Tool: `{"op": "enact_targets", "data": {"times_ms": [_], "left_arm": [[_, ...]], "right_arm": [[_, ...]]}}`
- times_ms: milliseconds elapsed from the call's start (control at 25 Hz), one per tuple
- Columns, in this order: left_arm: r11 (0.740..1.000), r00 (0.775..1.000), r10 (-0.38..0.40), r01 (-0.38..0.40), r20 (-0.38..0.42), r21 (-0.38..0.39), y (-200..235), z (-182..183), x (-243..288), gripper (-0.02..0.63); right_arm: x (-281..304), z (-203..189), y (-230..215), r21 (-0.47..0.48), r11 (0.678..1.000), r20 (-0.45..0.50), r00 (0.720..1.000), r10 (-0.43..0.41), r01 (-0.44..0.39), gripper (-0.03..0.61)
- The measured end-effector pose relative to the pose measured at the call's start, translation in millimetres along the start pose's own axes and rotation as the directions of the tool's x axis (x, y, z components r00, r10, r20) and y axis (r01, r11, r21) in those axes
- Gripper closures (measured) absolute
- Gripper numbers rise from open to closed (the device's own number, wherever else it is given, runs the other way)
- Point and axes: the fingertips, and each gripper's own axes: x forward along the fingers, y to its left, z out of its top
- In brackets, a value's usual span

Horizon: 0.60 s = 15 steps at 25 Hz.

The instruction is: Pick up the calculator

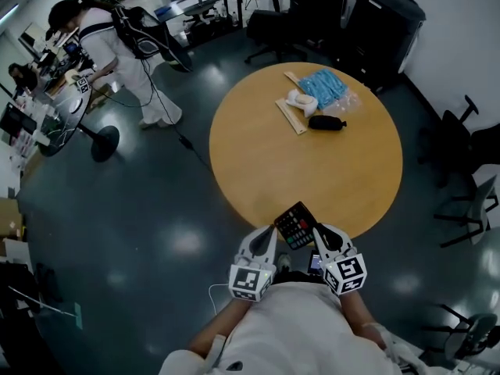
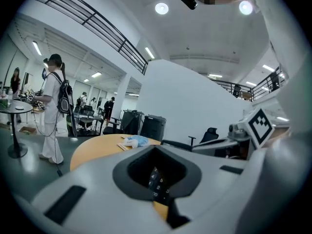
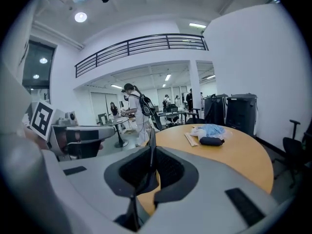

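The flat black calculator with coloured keys (image 1: 295, 225) is right between your two grippers. It is tipped up, with its key side turned toward your left gripper (image 1: 267, 235).

Your right gripper (image 1: 322, 234) has its jaws pressed onto the calculator. In the right gripper view you see only its thin edge, caught in the slit between the two jaws. Your left gripper's jaws are closed in on it too (a few number keys peek out of the dark hollow between them).

The calculator is over the near edge of the round light-brown wooden table (image 1: 258, 155). A bit of that table shows just under both pairs of jaws. I cannot tell if the calculator touches the wood.

Far ahead of the jaws, on the other side of the table, lies a crinkly blue plastic bag (image 1: 324, 87). A small black pouch (image 1: 326, 123) lies just on the jaws' side of it, and a flat pale wooden stick (image 1: 288, 116) is beside them.

Well off to the left of your left jaws, a person in white clothes with a dark backpack (image 1: 117, 45) stands on the dark shiny floor (image 1: 156, 209).
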Motion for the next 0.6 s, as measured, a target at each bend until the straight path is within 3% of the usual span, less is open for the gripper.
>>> {"op": "enact_targets", "data": {"times_ms": [600], "left_arm": [[1.0, 0.999, -0.012, 0.012, 0.036, 0.015, -2.4, 15.5, 13.1, 0.606]], "right_arm": [[0.2, 7.5, -15.1, -0.057, 0.998, 0.015, 0.999, -0.031, 0.031, 0.532]]}}
